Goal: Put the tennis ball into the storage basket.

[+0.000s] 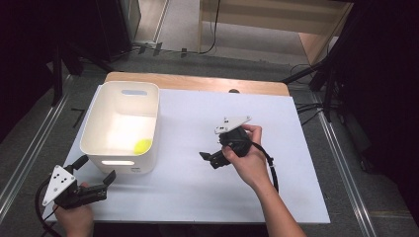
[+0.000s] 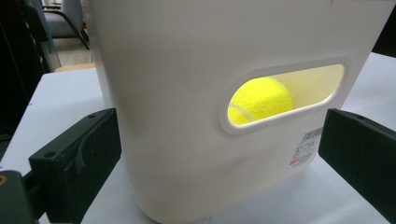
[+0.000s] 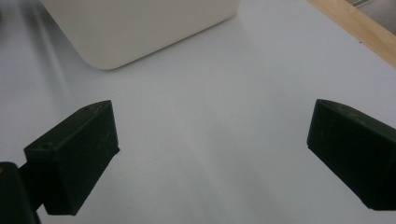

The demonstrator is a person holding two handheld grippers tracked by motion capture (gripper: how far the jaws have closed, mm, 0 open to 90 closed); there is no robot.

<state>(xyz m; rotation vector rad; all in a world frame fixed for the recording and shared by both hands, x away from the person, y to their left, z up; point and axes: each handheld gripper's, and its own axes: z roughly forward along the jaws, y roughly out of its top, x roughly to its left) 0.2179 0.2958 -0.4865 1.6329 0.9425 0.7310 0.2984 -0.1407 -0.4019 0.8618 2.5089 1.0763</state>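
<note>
Tennis ball [image 1: 143, 145], yellow, is seen lying inside the white bin [image 1: 94, 118], at its near right corner on the bin floor. The bin stands on the white table [image 1: 197, 192], left of centre. Through the bin's handle slot [image 2: 285, 95] the ball is seen again in the left gripper view. A barcode sticker [image 2: 308, 147] is noted below the slot; its print is too small to be read. Left gripper [image 1: 96, 174] is held near the bin's front wall, jaws spread wide, nothing between them. Right gripper [image 1: 211, 157] is held over bare table, jaws likewise wide and empty; the bin's corner [image 3: 112, 56] is shown beyond them in its own view.
</note>
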